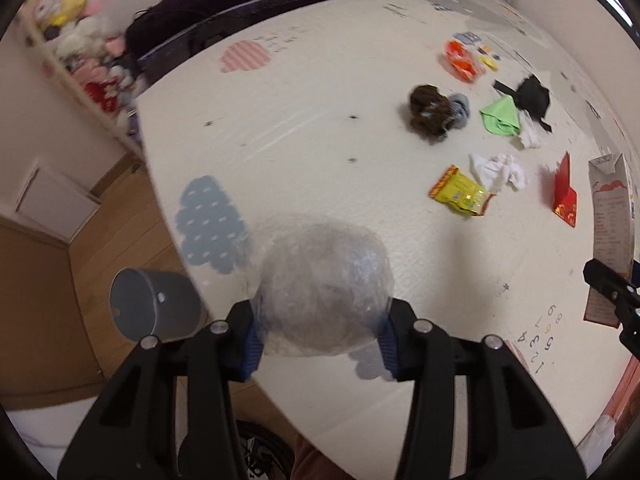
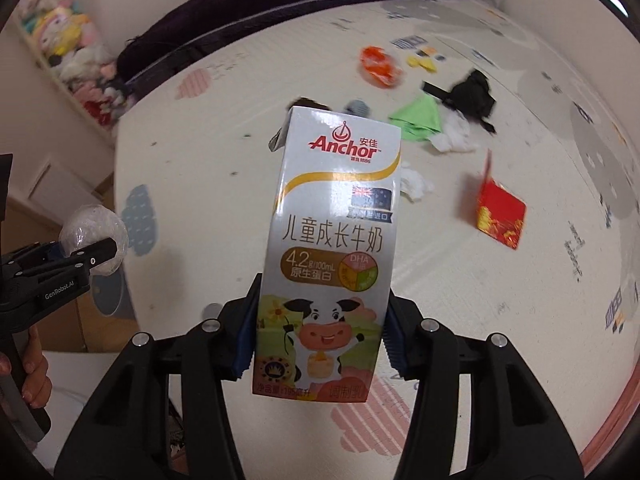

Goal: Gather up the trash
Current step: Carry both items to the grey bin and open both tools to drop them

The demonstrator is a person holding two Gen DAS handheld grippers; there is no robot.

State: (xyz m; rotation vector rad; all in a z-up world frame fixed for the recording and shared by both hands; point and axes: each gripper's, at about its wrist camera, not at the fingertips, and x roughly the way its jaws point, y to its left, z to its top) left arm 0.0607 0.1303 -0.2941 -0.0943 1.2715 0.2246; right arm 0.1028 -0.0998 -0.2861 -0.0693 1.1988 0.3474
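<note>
your left claw (image 1: 320,344) is clamped on a clear plastic ball (image 1: 324,292), lifted off the mat (image 1: 320,140); the grey bin (image 1: 156,304) sits just left of it. your right claw (image 2: 316,344) is clamped on a milk carton (image 2: 332,248), upright between its pads.

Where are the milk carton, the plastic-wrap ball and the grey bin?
milk carton (image 2: 332,248): right wrist view, front panel.
plastic-wrap ball (image 1: 324,288): left wrist view, middle of the ball.
grey bin (image 1: 160,304): left wrist view, outer wall.
</note>
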